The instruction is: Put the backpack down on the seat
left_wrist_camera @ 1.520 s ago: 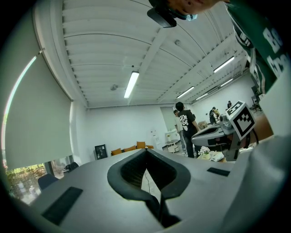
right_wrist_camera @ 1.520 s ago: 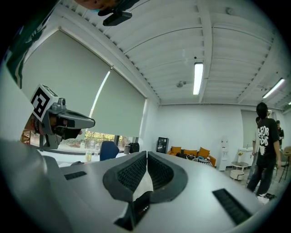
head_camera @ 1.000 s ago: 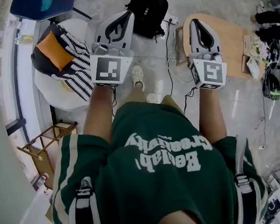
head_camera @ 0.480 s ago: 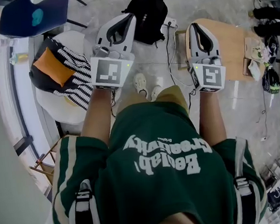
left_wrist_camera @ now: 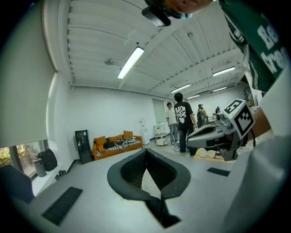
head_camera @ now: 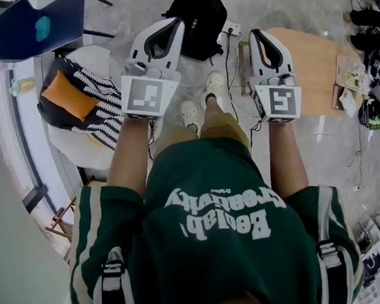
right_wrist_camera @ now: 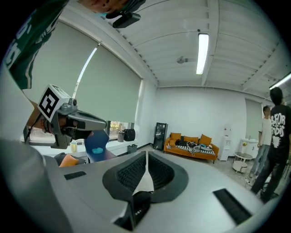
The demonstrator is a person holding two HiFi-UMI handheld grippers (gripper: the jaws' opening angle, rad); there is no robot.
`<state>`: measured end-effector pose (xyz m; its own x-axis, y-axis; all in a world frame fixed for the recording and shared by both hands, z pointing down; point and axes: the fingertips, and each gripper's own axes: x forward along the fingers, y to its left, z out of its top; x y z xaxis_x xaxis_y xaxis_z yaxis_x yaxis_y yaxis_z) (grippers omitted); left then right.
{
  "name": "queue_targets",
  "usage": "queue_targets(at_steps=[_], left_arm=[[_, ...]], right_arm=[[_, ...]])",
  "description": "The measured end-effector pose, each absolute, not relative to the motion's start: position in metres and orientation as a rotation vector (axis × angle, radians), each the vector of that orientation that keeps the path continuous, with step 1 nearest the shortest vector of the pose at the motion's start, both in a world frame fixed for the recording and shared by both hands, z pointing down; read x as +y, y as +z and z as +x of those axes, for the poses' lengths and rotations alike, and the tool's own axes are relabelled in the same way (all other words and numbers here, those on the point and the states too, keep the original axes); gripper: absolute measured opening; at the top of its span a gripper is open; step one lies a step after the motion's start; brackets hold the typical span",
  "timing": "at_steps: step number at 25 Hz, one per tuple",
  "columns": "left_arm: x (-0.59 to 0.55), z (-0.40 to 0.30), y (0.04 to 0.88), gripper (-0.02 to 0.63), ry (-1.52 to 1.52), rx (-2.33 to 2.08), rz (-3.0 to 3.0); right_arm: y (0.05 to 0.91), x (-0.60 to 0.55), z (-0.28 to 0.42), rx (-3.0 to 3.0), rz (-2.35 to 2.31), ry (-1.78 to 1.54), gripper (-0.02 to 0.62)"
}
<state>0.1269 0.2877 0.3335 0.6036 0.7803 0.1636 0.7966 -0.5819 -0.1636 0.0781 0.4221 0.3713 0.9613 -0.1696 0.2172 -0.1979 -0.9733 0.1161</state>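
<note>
1. Filling the lower half of the head view, the person's green shirt (head_camera: 219, 245) carries white lettering, with a dark buckled strap on each shoulder.
2. Pale stone-look floor (head_camera: 311, 156) spreads beneath everything.
3. A round white seat (head_camera: 76, 149) stands at the left, holding a striped cloth (head_camera: 104, 96) and an orange cushion (head_camera: 67, 96); a blue chair (head_camera: 31, 26) stands past it.
4. A low wooden board (head_camera: 318, 62) lies on the floor at the right.
5. The black backpack (head_camera: 198, 17) sits on the floor to the right of the white seat and apart from it, just past the tip of the left gripper, with a white power strip (head_camera: 232, 29) and cables beside it.
6. The left gripper (head_camera: 176, 22) points roughly level ahead; its own view shows the jaws pressed together with nothing between them.
7. The right gripper (head_camera: 257, 34) is held beside it above the board's edge, jaws likewise together and empty.
8. Two pale shoes (head_camera: 187, 111) show between the forearms.
</note>
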Motion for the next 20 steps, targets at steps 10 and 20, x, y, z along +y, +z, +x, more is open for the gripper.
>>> queue_targets(at_steps=[10,20], left_arm=[[0.380,0.242,0.411,0.018,-0.280,-1.271,-2.654],[0.399,0.311,0.522,0.111,-0.471,-1.285,-2.643]], right_arm=[[0.466,0.500,0.198,-0.436,3.033,0.484,0.037],[0.582,0.508,0.265,-0.499,3.129,0.679,0.185]])
